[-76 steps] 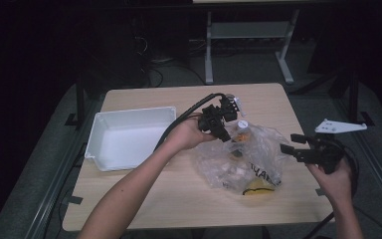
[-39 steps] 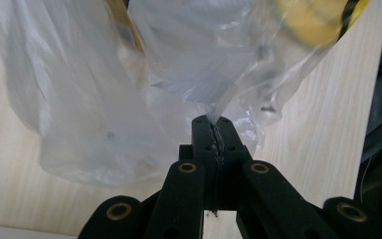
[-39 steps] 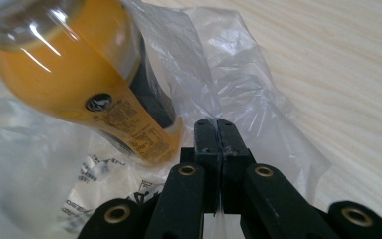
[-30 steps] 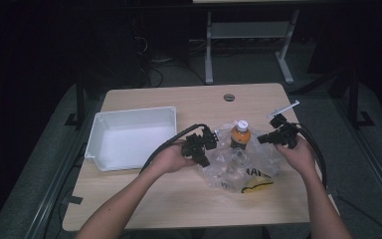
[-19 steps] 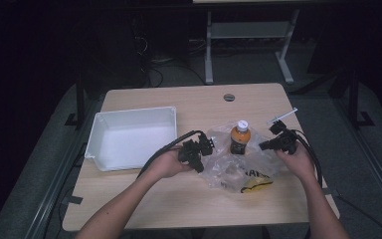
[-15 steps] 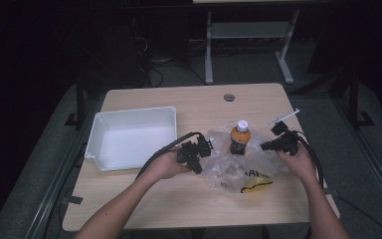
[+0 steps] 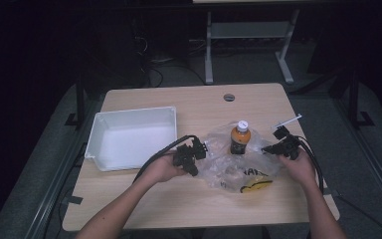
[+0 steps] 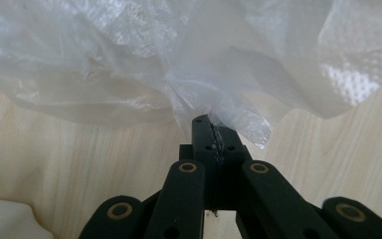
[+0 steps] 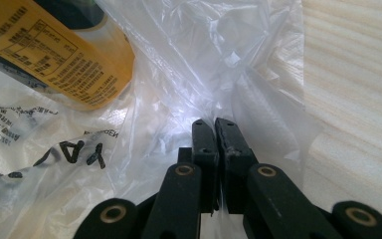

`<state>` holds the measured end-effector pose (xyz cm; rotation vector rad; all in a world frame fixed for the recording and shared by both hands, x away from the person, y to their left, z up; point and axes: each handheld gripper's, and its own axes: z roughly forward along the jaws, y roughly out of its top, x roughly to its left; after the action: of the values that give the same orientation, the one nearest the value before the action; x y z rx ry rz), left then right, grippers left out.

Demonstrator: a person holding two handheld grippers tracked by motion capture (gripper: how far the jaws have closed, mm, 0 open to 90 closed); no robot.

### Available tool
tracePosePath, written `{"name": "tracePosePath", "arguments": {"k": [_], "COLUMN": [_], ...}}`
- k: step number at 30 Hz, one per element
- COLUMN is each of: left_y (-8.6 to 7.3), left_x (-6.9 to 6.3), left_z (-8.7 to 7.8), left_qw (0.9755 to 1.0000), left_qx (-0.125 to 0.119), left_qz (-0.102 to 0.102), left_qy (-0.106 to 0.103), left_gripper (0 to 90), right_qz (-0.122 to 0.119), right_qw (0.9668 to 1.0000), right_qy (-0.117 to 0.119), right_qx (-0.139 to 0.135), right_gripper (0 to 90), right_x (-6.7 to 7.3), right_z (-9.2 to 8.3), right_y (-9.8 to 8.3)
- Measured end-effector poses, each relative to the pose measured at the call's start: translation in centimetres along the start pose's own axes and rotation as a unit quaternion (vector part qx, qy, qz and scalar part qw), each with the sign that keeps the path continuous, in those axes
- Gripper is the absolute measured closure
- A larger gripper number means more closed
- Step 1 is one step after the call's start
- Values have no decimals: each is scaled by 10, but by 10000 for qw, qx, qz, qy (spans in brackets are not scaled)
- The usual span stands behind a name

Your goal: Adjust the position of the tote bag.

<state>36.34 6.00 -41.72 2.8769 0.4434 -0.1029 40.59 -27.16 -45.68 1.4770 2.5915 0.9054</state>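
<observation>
Wood grain runs bare across most of the table (image 7: 199, 199), and that smooth top gives the load nothing to catch on, so any sideways tug will slide everything at once. Beside your left arm sits the white bin (image 7: 129, 137), well apart from the work; swing the left elbow wide and you could knock it.

Next in size is the clear plastic bag (image 7: 238, 169), slumped on the table between your hands with the orange bottle (image 7: 239, 137) standing upright inside it. Your left gripper (image 7: 194, 154) is clenched on a bunched fold at the bag's left edge, the film pinched right at the jaw tips (image 8: 214, 134). Your right gripper (image 7: 281, 148) is closed on the film at the bag's right side (image 9: 214, 132), the bottle's yellow label just beside it.

Both holds look thin. Pull the two sides apart too hard and I'd expect the film to stretch, tear, or slip out of one pinch, more likely the right, where little plastic sits between the jaws. Lift unevenly and the bottle, tall and narrow, will likely tip and roll out onto the table.
</observation>
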Motion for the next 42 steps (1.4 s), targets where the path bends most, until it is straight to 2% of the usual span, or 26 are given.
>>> {"name": "tracePosePath", "arguments": {"k": [8, 9, 10, 11, 13, 14, 16, 18, 20, 21, 22, 25, 28, 30, 31, 33, 34, 38, 42], "left_y": [-2, -2, -2, -2, -2, -2, -1, 0, 0, 1, 1, 3, 5, 6, 6, 6, 6, 5, 4], "left_x": [0, 1, 1, 1, 2, 2, 2, 2, 2, 3, 3, 2, 2, 2, 2, 2, 2, 5, 6], "left_z": [1, 1, 2, 2, 1, 0, -1, -5, -7, -10, -12, -16, -17, -17, -17, -17, -17, -20, -22], "left_qw": [10000, 10000, 10000, 10000, 9999, 9999, 9999, 9999, 9998, 9996, 9995, 9995, 9995, 9995, 9994, 9994, 9994, 9993, 9990], "left_qx": [-35, -11, -47, -47, -72, -93, -101, -135, -160, -226, -271, -277, -288, -305, -335, -327, -327, -352, -394], "left_qz": [-42, -18, -80, -80, -97, -111, -94, -84, -92, -121, -128, -104, -68, -49, -75, -81, -81, -138, -185], "left_qy": [-19, -24, -35, -35, -52, -72, -48, -42, -69, -114, -126, -122, -107, -113, -91, -92, -92, -76, -79], "left_gripper": [900, 900, 900, 900, 900, 900, 900, 898, 871, 871, 830, 781, 802, 824, 831, 847, 856, 883, 892], "right_qz": [67, 75, 78, 78, 85, 82, 72, 110, 103, 53, 29, -140, -283, -341, -490, -657, -657, -920, -1098], "right_qw": [10000, 10000, 10000, 10000, 9998, 9993, 9991, 9984, 9979, 9977, 9975, 9956, 9939, 9933, 9925, 9915, 9915, 9885, 9861], "right_qy": [55, 50, 27, 27, 42, 92, 117, 175, 197, 189, 156, 93, 173, 203, 262, 268, 268, 515, 650], "right_qx": [-32, -32, -54, -54, -197, -360, -389, -524, -602, -650, -688, -924, -1051, -1084, -1084, -1094, -1094, -1087, -1066], "right_gripper": [864, 858, 800, 800, 734, 705, 705, 658, 649, 633, 609, 603, 599, 596, 589, 583, 583, 574, 569], "right_x": [-2, -2, -1, -1, -2, -2, -3, -2, -1, -1, 2, 8, 14, 18, 25, 32, 32, 48, 58], "right_z": [0, 0, -1, -1, -6, -11, -14, -24, -28, -31, -37, -58, -76, -80, -86, -90, -90, -93, -94], "right_y": [-2, -2, -2, -2, -2, -3, -3, -4, -5, -5, -5, -2, 1, 2, 4, 5, 5, 4, 2]}}
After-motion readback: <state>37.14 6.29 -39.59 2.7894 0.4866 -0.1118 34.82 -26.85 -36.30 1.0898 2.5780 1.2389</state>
